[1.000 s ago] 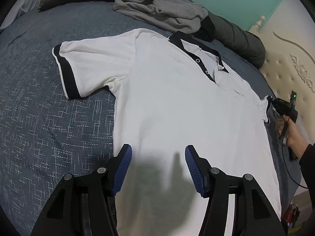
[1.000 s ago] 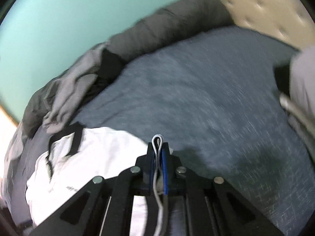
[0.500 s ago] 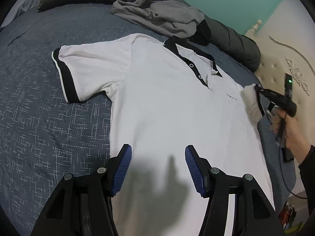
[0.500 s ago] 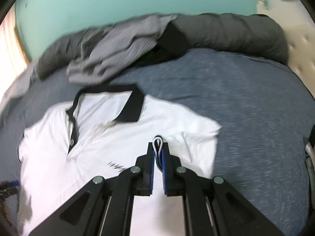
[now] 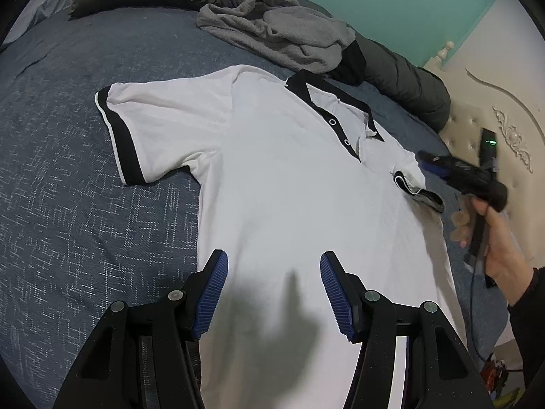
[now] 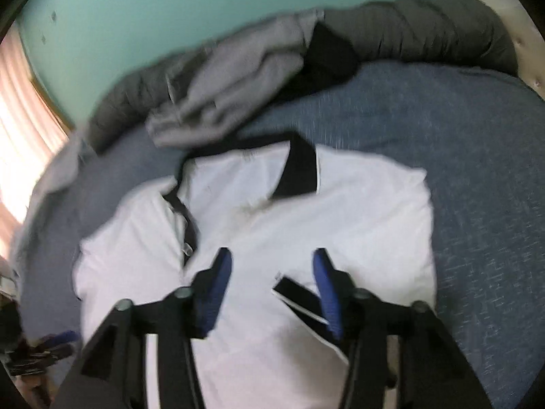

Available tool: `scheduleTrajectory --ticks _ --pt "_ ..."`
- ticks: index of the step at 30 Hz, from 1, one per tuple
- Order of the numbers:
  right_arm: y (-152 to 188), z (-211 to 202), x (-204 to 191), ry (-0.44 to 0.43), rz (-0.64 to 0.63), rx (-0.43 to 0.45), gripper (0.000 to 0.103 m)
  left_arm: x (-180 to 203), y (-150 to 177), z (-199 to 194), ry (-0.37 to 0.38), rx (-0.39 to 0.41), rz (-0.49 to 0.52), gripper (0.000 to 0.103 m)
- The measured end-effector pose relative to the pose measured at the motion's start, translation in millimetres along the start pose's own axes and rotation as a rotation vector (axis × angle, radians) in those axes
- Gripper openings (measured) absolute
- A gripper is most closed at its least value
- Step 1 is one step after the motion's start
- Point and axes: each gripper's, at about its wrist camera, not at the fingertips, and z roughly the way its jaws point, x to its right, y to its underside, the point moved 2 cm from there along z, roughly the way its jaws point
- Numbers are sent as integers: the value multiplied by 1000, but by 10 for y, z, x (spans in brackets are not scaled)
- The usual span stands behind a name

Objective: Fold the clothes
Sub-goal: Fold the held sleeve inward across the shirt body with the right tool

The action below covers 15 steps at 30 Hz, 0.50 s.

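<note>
Since the white polo shirt point(image 5: 289, 187) is lying face up and mostly flat on the blue-grey bedspread point(image 5: 68, 204), collar toward the pile of grey clothes point(image 5: 282, 37) at the far side, it's in decent shape for folding. One sleeve point(image 5: 414, 184) with its black cuff has been laid inward over the chest, while the other sleeve point(image 5: 136, 129) is spread out flat on the bed. The right gripper point(image 6: 269, 272) sits just over that folded-in sleeve and its jaws are opening, with the black cuff band point(image 6: 299, 298) lying right under and between them but nothing actually pinched as far as I can see. The left gripper point(image 5: 274, 289) hovers over the lower body of the shirt with its jaws spread and empty. Handling-wise this looks like thin, soft knit: light, floppy, zero stiffness, so it'll sag and drag if you lift it from one point, and it'll probably slide a bit on the bedspread. I'd say the best grab spots are the thicker bits: the black cuff on the spread sleeve, the shoulder seam, or the hem, because a doubled edge gives the pads something to bite. My guess is pinching plain fabric mid-panel would just bunch it up and wreck the flat lay, so go for edges and move slow and low.
</note>
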Motion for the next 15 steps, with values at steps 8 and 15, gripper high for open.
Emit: scheduleTrajectory --ticks 8,15 --pt "26 -318 837 90 168 20 53 20 -1 -10 8 0 -2 61" --pt "376 -28 830 113 110 -100 24 33 10 19 11 -12 2 62"
